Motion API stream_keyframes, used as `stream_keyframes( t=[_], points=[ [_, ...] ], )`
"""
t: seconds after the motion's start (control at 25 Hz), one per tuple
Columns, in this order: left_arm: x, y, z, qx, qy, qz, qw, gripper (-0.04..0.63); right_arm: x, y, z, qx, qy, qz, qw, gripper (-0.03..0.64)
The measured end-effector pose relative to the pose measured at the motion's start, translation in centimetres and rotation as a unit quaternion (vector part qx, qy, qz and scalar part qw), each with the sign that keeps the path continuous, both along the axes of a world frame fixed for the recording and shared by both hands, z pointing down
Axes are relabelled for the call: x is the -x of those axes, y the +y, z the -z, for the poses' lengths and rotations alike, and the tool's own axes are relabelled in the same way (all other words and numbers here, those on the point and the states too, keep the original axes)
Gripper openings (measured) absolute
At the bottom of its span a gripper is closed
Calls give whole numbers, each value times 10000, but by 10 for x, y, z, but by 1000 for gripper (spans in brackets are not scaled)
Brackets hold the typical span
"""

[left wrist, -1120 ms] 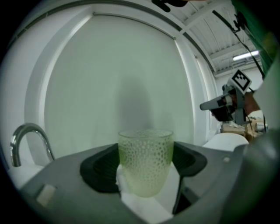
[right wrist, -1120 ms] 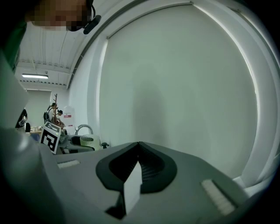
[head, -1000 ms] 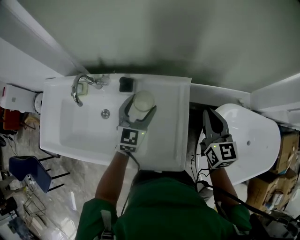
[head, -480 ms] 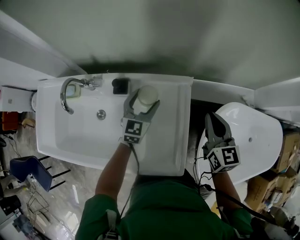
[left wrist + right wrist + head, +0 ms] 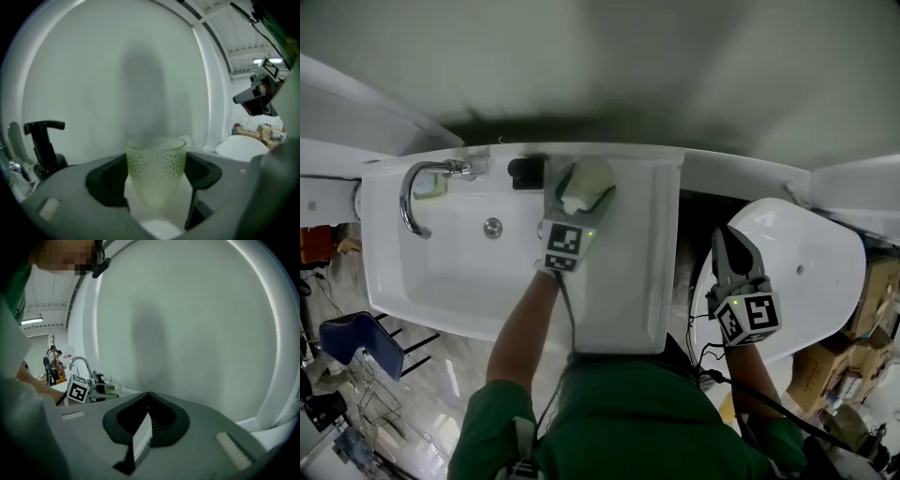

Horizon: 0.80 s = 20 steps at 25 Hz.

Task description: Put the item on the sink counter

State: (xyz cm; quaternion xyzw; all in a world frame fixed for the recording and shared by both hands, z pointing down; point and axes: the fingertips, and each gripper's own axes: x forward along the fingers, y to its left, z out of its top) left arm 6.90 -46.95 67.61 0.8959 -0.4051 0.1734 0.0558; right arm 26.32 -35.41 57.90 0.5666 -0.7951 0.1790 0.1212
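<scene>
A pale green dotted glass cup (image 5: pixel 156 171) stands upright between the jaws of my left gripper (image 5: pixel 157 190), whose dark pads press both its sides. In the head view the cup (image 5: pixel 589 175) and my left gripper (image 5: pixel 581 186) are over the back part of the white sink counter (image 5: pixel 628 267), close to the wall and just right of the basin. Whether the cup's base touches the counter is hidden. My right gripper (image 5: pixel 727 239) hangs over the white toilet lid (image 5: pixel 811 272), and its jaws (image 5: pixel 147 397) meet with nothing between them.
A chrome faucet (image 5: pixel 414 192) curves over the basin (image 5: pixel 450 262) at the back left. A small black fixture (image 5: pixel 525 172) stands just left of the cup, also seen in the left gripper view (image 5: pixel 43 145). The wall lies right behind the counter. Boxes and clutter sit on the floor.
My left gripper has carried the cup farther back across the counter toward the wall. The right gripper has stayed over the toilet lid.
</scene>
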Motion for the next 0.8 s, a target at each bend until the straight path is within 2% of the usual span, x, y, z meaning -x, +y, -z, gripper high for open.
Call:
stream_keyframes(
  t=[0.32, 0.48, 0.8],
  points=[
    [-3, -8, -17, 107, 88, 141, 9998, 367, 2, -5, -2, -61, -55, 55, 10000, -3],
    [-3, -3, -23, 316, 21, 56, 9995, 370, 5, -4, -2, -21, -60, 52, 10000, -3],
    [17, 17, -13, 392, -22, 208, 9990, 370, 15, 7, 14, -244, -99, 81, 9996, -3]
  ],
)
